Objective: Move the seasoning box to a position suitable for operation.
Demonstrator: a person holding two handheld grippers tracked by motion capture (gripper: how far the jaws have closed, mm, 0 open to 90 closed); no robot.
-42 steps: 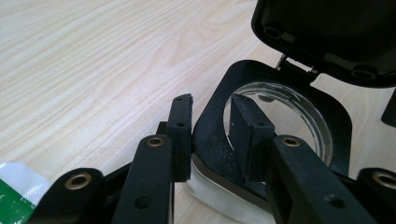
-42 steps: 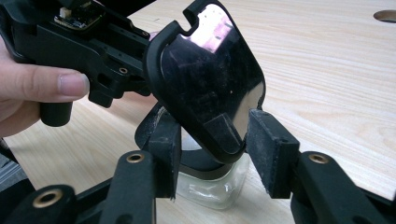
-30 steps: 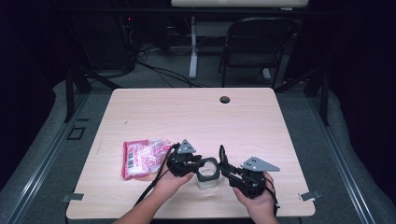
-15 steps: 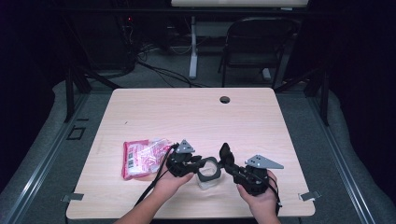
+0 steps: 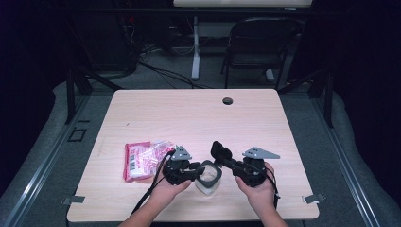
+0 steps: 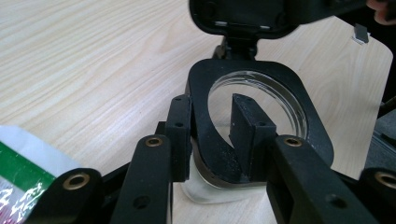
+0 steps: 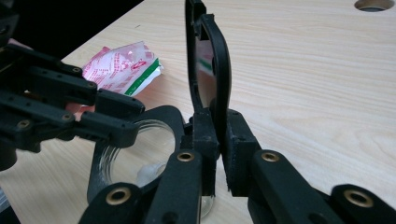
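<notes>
A small clear jar (image 5: pixel 208 184) with a black square collar (image 6: pixel 205 93) stands near the table's front edge. Its hinged black lid (image 5: pixel 220 152) is flipped up. My left gripper (image 5: pixel 197 172) is shut on the collar, one jaw outside it and one inside the opening (image 6: pixel 212 128). My right gripper (image 5: pixel 228 161) comes in from the right; its jaws have just been closing, and the upright lid (image 7: pixel 215 60) is now pinched between its pads (image 7: pixel 219 135). A pale lump (image 7: pixel 147 175) lies inside the jar.
A pink and white packet (image 5: pixel 142 160) with a green stripe (image 7: pixel 121 65) lies just left of the left hand. A cable hole (image 5: pixel 228 100) sits at the table's far edge. A dark chair (image 5: pixel 257 42) stands beyond the table.
My right gripper has shifted slightly left toward the jar and closed its jaws on the raised lid. The left gripper has stayed on the collar.
</notes>
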